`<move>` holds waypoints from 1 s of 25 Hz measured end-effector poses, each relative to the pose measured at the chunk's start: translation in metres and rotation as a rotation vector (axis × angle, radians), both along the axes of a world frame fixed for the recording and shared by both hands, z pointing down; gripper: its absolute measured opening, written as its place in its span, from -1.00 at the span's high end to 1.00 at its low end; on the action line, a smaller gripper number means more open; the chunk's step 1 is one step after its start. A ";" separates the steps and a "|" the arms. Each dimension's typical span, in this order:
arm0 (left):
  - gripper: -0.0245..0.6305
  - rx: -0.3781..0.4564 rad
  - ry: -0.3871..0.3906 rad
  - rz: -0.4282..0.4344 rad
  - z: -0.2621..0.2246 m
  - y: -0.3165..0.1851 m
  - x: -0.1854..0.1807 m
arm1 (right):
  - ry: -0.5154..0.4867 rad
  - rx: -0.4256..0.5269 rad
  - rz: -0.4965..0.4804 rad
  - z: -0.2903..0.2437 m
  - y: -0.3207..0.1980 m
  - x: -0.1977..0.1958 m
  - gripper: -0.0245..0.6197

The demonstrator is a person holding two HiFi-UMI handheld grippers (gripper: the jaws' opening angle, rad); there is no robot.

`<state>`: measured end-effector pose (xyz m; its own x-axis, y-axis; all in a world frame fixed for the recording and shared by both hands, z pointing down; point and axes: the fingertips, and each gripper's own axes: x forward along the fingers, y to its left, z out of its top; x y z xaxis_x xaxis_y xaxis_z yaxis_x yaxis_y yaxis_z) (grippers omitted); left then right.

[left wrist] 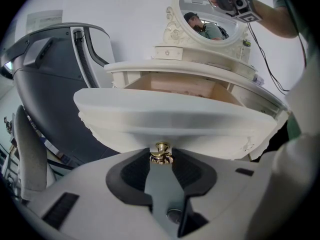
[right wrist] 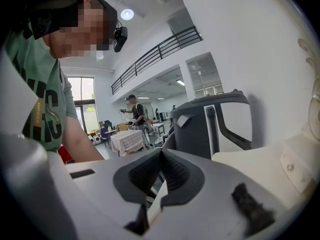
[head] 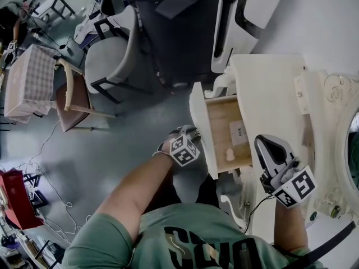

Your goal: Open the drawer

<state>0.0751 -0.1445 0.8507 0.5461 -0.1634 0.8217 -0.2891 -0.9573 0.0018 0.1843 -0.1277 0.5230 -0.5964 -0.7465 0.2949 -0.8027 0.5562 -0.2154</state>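
Left claw [left wrist: 161, 157] on brass knob [left wrist: 161, 151]

The back of the drawer [head: 220, 122] is hidden under the dressing table [head: 269, 88].

The cream wooden drawer [head: 221, 122] stands pulled out from under the white carved dressing-table worktop [head: 269, 77]. Its small brass knob [left wrist: 161, 150], on the drawer's front, sits gripped between the left gripper's [left wrist: 161, 160] jaws. The right gripper [head: 265, 144] hangs just right of the drawer, over the worktop's front edge. An oval framed mirror [left wrist: 210, 14] stands at the worktop's back. A large grey massage chair [head: 168, 32] stands beside the worktop.
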 end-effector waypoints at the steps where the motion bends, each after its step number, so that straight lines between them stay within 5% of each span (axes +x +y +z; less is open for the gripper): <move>1: 0.48 0.001 -0.001 0.000 0.000 0.000 -0.002 | -0.001 0.001 -0.002 0.000 0.000 -0.001 0.90; 25: 0.49 0.003 0.023 0.008 -0.004 0.002 -0.023 | 0.014 0.006 -0.050 -0.006 -0.016 -0.037 0.90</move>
<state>0.0524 -0.1421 0.8467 0.5662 -0.1613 0.8084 -0.2810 -0.9597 0.0054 0.1476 -0.1438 0.5175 -0.6290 -0.7175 0.2992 -0.7766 0.5971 -0.2009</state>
